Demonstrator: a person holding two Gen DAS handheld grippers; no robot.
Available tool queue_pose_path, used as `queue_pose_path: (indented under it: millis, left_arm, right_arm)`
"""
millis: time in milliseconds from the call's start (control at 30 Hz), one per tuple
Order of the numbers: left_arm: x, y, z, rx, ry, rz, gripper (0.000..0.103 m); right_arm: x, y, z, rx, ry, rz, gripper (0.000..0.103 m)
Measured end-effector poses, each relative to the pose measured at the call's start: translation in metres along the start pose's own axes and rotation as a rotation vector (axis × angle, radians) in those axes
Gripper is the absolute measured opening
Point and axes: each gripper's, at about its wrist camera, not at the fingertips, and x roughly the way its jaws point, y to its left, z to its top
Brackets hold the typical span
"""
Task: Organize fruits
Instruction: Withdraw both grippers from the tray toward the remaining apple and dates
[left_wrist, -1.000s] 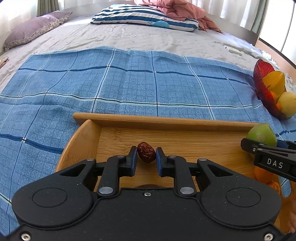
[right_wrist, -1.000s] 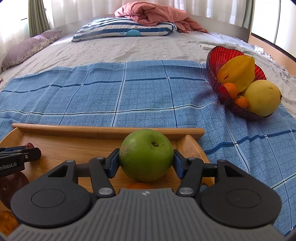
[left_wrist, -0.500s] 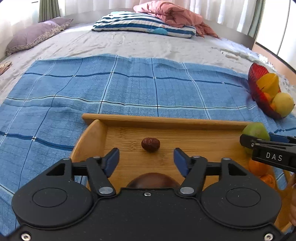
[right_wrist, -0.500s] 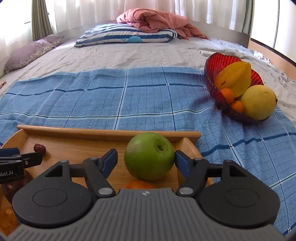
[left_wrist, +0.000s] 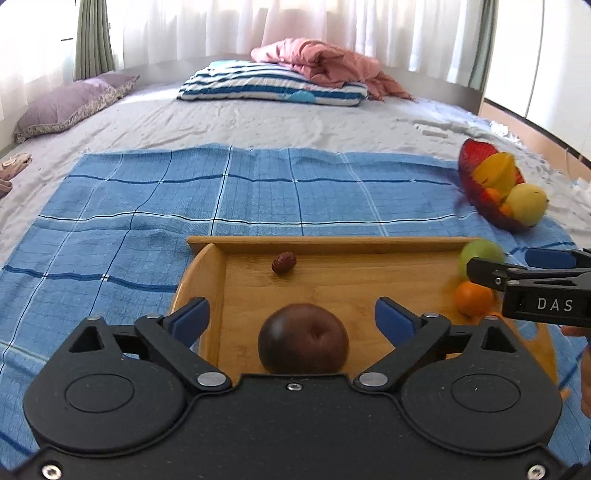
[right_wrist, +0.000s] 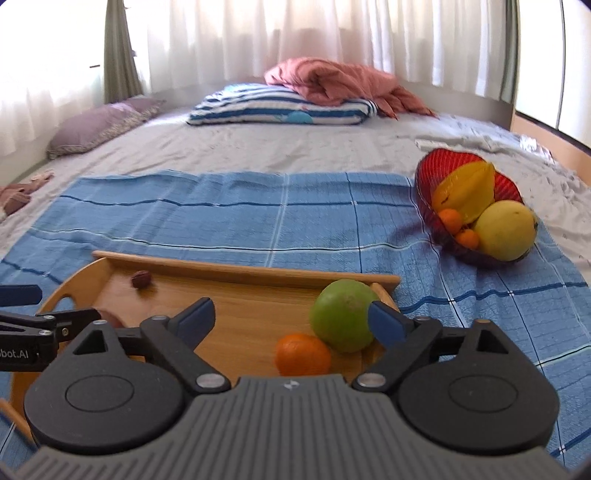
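My left gripper (left_wrist: 291, 317): jaws opening wide, blue pads spread, nothing pinched between them.
Just under my left gripper: a dark brown round fruit (left_wrist: 303, 343) sits on the tray floor, between my pads in the picture but touched by neither.
Ahead of my left gripper: the small red date (left_wrist: 283, 262) lies loose on the wood, close to the tray's far wall.
My right gripper (right_wrist: 291, 317): jaws opening too, and empty.
By my right pad: the green apple (right_wrist: 341, 319) rests in the tray's far right corner, my right pad overlapping its edge in the picture; whether they touch I cannot tell.
Against the apple, nearer me: an orange (right_wrist: 303, 353), on the tray floor.
Under both tools: the wooden tray (left_wrist: 332, 240), lying on a blue checked cloth (left_wrist: 184, 203).
Off to my right, beyond the tray: a red bowl (right_wrist: 428, 184) on the cloth, tipped toward me, holding a starfruit (right_wrist: 465, 188), a big yellow fruit (right_wrist: 504, 230) and two small oranges (right_wrist: 450, 220).
Far ahead: a striped pillow (left_wrist: 269, 85) with a pink blanket (left_wrist: 325, 64) heaped behind it.
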Motion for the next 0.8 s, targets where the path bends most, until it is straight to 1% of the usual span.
queue_pose_path:
  millis: [167, 267, 467, 600, 800]
  left_arm:
    - [-0.03, 0.0, -0.021, -0.009, -0.013, -0.058, 0.101]
    - [-0.045, -0.002, -0.035, 0.005, -0.023, -0.064, 0.102]
    - [-0.073, -0.002, -0.065, 0.018, -0.045, -0.078, 0.102]
    - [-0.087, 0.0, -0.082, 0.017, -0.05, -0.085, 0.102]
    - [-0.101, 0.001, -0.108, -0.025, -0.053, -0.099, 0.102]
  right_arm:
    - [-0.027, 0.007, -0.017, -0.05, -0.053, 0.009, 0.101]
    - [-0.042, 0.01, -0.028, -0.059, -0.078, 0.018, 0.103]
    - [-0.066, 0.01, -0.052, -0.042, -0.105, 0.041, 0.103]
    - [-0.082, 0.011, -0.071, -0.051, -0.135, 0.02, 0.103]
    - [-0.103, 0.016, -0.102, -0.089, -0.171, -0.015, 0.103]
